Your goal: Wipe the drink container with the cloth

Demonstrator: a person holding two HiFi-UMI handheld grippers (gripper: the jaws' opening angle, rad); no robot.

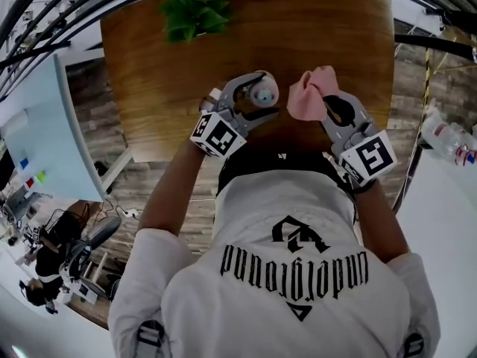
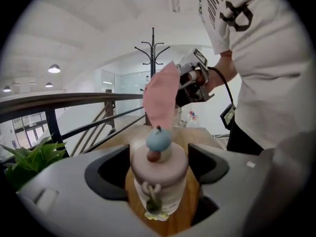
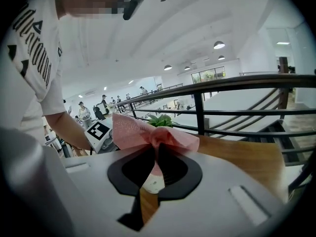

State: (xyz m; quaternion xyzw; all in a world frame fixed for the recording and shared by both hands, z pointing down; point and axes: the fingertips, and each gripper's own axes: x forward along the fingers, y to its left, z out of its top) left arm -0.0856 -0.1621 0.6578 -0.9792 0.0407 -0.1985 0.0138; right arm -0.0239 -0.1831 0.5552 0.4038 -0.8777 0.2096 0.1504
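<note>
The left hand-held gripper (image 1: pixel 256 100) stands wide open around the drink container (image 2: pixel 159 167), which is upright on the bench (image 1: pixel 335 36). The right hand-held gripper (image 3: pixel 153 164) clamps the cloth (image 1: pixel 311 95) beside it, not touching. Wiping is judged outstanding.

Bright, even light from ceiling lamps (image 3: pixel 219 44), soft shadows, strong fisheye bending, dark corners, blurred foreground
</note>
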